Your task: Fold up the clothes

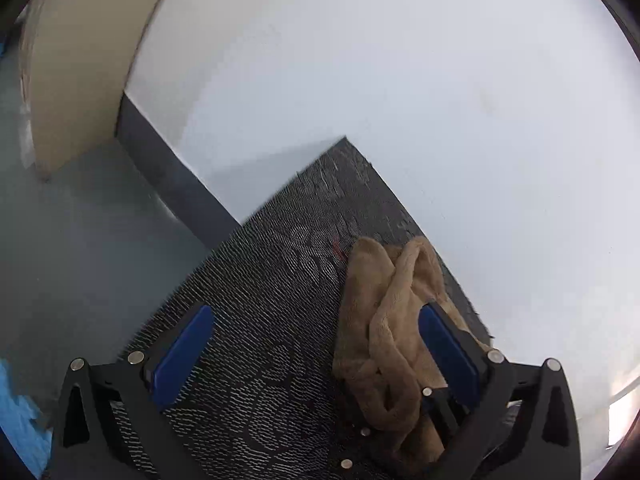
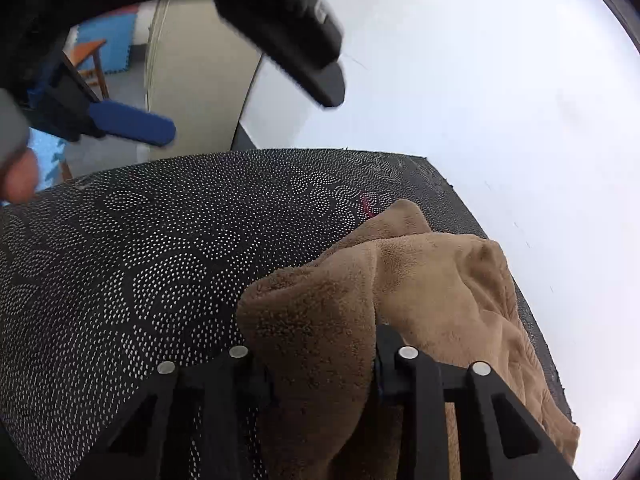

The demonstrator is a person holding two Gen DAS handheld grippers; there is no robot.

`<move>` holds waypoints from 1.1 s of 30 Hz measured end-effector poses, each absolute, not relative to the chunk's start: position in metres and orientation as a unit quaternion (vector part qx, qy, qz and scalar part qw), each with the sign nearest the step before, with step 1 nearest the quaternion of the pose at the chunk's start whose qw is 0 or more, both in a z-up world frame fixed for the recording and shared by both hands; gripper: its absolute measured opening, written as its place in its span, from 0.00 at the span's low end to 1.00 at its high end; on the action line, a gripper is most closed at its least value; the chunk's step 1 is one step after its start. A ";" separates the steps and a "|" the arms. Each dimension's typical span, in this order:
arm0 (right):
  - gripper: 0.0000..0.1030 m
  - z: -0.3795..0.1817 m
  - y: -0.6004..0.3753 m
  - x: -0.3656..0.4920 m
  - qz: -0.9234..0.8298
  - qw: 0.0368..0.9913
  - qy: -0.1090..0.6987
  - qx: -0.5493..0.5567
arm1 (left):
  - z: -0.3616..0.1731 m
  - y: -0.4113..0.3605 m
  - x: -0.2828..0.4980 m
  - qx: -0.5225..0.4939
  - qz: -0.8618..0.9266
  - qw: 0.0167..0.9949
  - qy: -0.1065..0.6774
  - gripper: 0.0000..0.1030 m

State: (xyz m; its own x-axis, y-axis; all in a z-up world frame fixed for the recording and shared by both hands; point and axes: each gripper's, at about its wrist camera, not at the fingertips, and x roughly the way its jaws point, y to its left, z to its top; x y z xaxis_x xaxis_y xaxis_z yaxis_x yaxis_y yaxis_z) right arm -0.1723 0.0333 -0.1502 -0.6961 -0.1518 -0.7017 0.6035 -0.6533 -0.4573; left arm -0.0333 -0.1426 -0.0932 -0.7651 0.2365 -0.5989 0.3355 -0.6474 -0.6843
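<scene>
A brown fleece garment point(image 1: 380, 320) lies crumpled on a dark dotted mat point(image 1: 260, 300), near the mat's right edge. My left gripper point(image 1: 316, 344) hangs open above it; its right blue pad point(image 1: 444, 352) is over the fleece and its left pad point(image 1: 184, 352) is over bare mat. In the right wrist view the garment point(image 2: 420, 272) bunches up between the fingers of my right gripper point(image 2: 320, 344), which is shut on a fold of it; the fold hides the pads. The left gripper point(image 2: 252, 114) shows open at the top left of that view, held by a hand point(image 2: 16, 176).
The mat point(image 2: 140, 260) covers a white table point(image 1: 400, 80), which extends to the right and beyond it. A beige panel point(image 1: 80, 60) and grey floor point(image 1: 80, 240) lie to the left, with blue foam tiles point(image 2: 116, 40) and a wooden stool point(image 2: 90, 56) farther back.
</scene>
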 end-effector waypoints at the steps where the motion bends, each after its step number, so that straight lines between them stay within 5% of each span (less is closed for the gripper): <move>1: 0.28 -0.148 0.036 -0.168 -0.856 0.215 0.351 0.312 | -0.096 -0.143 -0.036 0.344 -0.834 0.017 0.431 1.00; 18: 0.26 -0.119 0.066 -0.134 -0.896 0.173 0.335 0.233 | -0.111 -0.120 -0.167 0.454 -0.740 -0.125 0.481 1.00; 31: 0.26 -0.121 0.069 -0.130 -0.901 0.174 0.334 0.217 | -0.111 -0.068 -0.254 0.557 -0.721 -0.170 0.376 1.00; 32: 0.26 -0.121 0.070 -0.130 -0.901 0.174 0.333 0.216 | -0.109 -0.068 -0.256 0.558 -0.725 -0.167 0.369 0.99; 33: 0.26 -0.120 0.071 -0.130 -0.902 0.174 0.331 0.217 | -0.107 -0.067 -0.259 0.559 -0.728 -0.163 0.363 0.87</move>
State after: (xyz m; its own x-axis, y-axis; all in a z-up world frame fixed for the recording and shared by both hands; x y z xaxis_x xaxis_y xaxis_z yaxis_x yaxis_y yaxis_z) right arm -0.1296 0.0709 -0.1203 -0.8457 -0.1705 -0.5057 0.4571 -0.7205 -0.5215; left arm -0.2588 -0.0667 -0.1072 -0.3225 0.6427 -0.6949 0.1675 -0.6838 -0.7102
